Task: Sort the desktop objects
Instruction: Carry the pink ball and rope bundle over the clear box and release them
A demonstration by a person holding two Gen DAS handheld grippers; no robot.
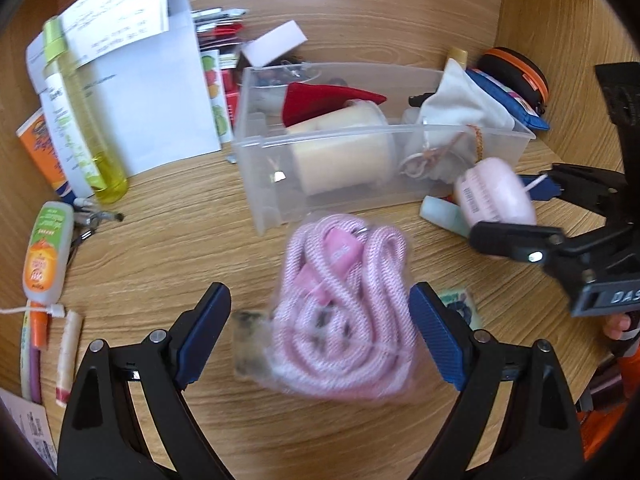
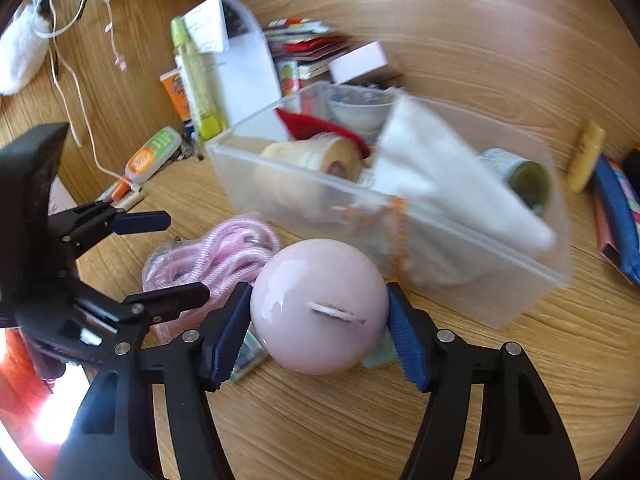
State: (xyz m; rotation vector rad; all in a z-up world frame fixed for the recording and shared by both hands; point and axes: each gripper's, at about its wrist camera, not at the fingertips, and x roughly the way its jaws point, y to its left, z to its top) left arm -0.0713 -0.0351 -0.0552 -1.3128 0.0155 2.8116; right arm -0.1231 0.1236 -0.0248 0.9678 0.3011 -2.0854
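Wood-grain desktop [image 1: 168, 248] carries all items; the clear plastic bin [image 1: 360, 184] near its centre serves as the landmark.

Left gripper [image 1: 320, 340]: jaws spread wide, blue pads on either side of a bagged coil of pink cord [image 1: 340, 312] without touching it. The cord lies on the desk just in front of the bin (its image is blurred).

Right gripper [image 2: 320, 320]: jaws closed on a round pink case [image 2: 320, 304], both blue pads pressed against its sides. The case sits in front of the bin's near right corner, beside the cord, and over a pale green item [image 1: 440, 216] whose identity cannot be determined.

Inside the bin: a cream tape roll [image 1: 344, 156], a red cloth [image 1: 324, 100] behind it, and a white cloth [image 2: 448, 184] draped over the right end.

Left of the bin: a yellow-green bottle [image 1: 76, 120] lying across white papers [image 1: 148, 92], and nearer, a small orange-labelled tube [image 1: 46, 252].

Right of the bin: a blue pouch [image 1: 512, 100], with a black case trimmed in orange [image 1: 516, 72] behind it.

Behind the bin: a white box [image 1: 276, 42] and a stack of cards.
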